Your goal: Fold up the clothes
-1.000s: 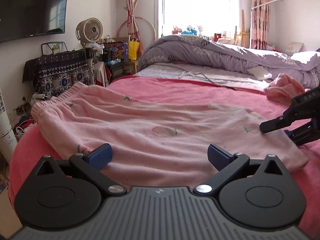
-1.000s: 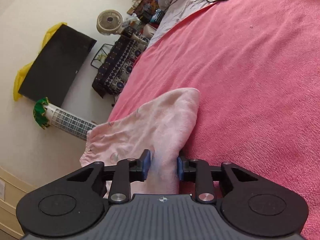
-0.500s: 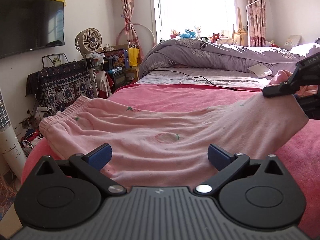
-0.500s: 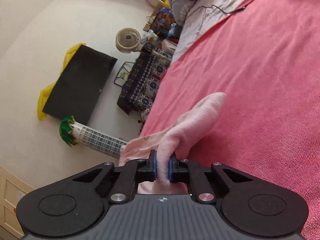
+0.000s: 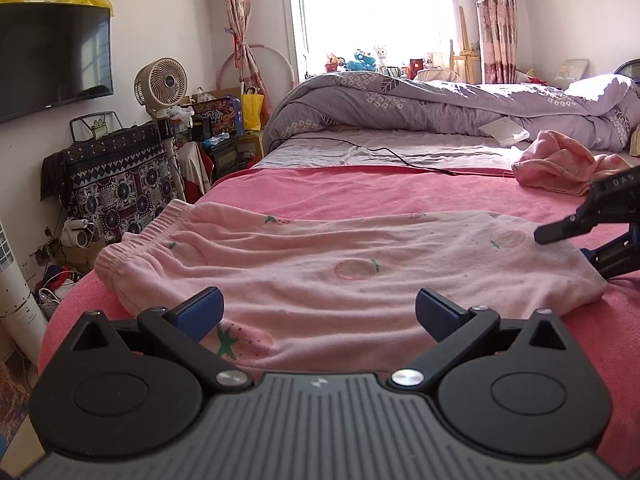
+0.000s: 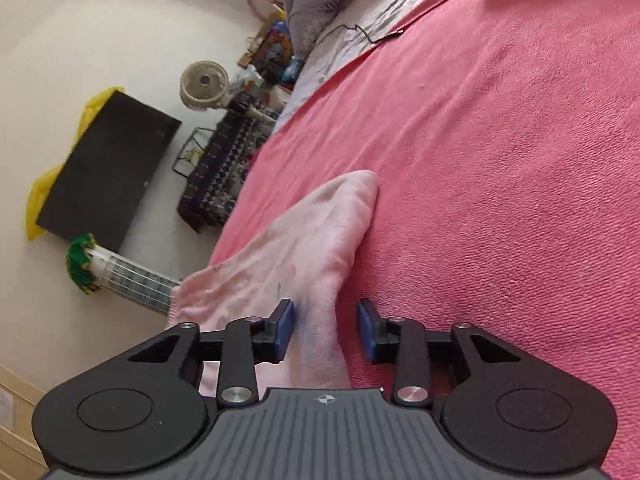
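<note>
Wall-mounted black TV point(image 5: 52, 60) at left, beige round fan point(image 5: 161, 80) on a stand beside a patterned cloth-covered cabinet point(image 5: 116, 184). Rumpled purple duvet point(image 5: 440, 108) across the far bed, black cable point(image 5: 380, 152) trailing over the grey sheet point(image 5: 360, 156). Bright window point(image 5: 380, 4) behind, plush toys point(image 5: 360, 60) on its sill.

Sunlit window point(image 5: 372, 8) behind floral curtains point(image 5: 240, 20); wall-mounted television point(image 5: 52, 56); standing fan point(image 5: 161, 80); white walls
</note>
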### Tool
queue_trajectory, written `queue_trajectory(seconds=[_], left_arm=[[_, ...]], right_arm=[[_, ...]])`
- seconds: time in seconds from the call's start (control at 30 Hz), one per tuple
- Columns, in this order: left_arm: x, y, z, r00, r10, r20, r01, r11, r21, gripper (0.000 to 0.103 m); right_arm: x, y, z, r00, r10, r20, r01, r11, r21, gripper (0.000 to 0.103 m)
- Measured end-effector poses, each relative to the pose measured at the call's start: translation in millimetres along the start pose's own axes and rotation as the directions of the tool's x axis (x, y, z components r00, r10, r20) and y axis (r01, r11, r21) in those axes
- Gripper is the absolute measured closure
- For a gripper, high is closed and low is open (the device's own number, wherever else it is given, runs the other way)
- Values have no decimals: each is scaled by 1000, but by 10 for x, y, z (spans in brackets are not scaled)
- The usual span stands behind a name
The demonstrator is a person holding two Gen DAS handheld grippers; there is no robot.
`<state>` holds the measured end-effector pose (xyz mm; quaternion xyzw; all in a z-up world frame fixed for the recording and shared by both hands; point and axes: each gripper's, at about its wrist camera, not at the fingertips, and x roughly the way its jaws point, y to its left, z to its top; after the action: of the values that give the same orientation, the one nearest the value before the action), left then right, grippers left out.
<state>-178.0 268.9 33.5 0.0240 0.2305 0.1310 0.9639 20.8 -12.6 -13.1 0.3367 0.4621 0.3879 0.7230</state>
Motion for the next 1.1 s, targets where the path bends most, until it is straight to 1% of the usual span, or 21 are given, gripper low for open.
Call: queue_trajectory(seconds=[0.03,0.07,0.13,0.17,0.2,0.27,0.37,0.43,0.47,0.57,0.63,0.73,0.8,0.83,0.9,0.93,0.97,1.03,1.07,1.1], left_arm=[[2,-9,5,1000,2,-3,-2,1000,1,1],[-1,-14,17,1000,2,-4,-2,1000,0,1],[-8,-24,40,1000,2,-7,-2,1000,-1,1],[-15,-31,52,1000,2,-7,-2,1000,0,1],[-31,-43,67,1000,1,-4,-1,1000,5,1],[-78,-81,116,1000,0,8,0,1000,17,1],[-170,-139,213,999,-23,41,22,1000,14,1],[-235,-207,278,996,-57,71,56,998,16,1],[-258,-251,306,994,-77,83,76,997,21,0],[-241,-467,344,988,-127,84,122,990,67,0],[-188,-602,348,987,-146,69,139,986,95,0],[-104,-780,329,981,-191,40,186,977,107,0],[-50,-871,319,973,-228,21,225,970,95,0],[-22,-918,317,969,-248,12,246,965,86,0],[35,-1013,329,957,-291,1,290,955,64,1],[66,-1064,338,949,-315,-3,315,948,51,0],[100,-1119,348,942,-336,-7,336,941,40,1],[174,-1242,373,931,-366,-10,366,930,32,1],[216,-1301,373,929,-369,-14,370,928,38,0],[277,-1371,362,930,-366,-25,367,929,50,0]], right_arm=[[50,46,2,1000,13,-4,-13,1000,-3,55],[101,91,3,1000,27,-8,-27,1000,-6,64],[157,122,4,1000,28,0,-28,999,17,90],[179,129,4,1000,25,7,-26,999,33,90],[154,118,21,999,42,21,-43,998,50,91],[-25,84,99,994,87,62,-92,993,71,92],[-401,80,185,986,106,130,-116,991,69,92],[-750,62,239,975,122,185,-133,990,46,93],[-928,46,256,970,117,211,-127,991,34,93],[-1375,-146,267,960,48,274,-61,997,41,92],[-1604,-375,271,950,-34,311,6,996,89,92],[-1768,-757,239,940,-148,307,97,980,177,92],[-1735,-950,178,943,-193,269,141,969,203,88],[-1715,-1006,132,946,-194,261,143,969,203,85],[-1731,-1061,48,947,-172,273,121,974,192,80],[-1746,-1041,37,948,-153,280,105,978,181,69],[-1760,-1008,31,949,-131,286,85,982,167,56],[-1834,-949,0,952,-98,292,58,988,141,43],[-1874,-924,-15,952,-97,290,61,989,132,41],[-1903,-900,-29,953,-104,285,71,990,124,40]])
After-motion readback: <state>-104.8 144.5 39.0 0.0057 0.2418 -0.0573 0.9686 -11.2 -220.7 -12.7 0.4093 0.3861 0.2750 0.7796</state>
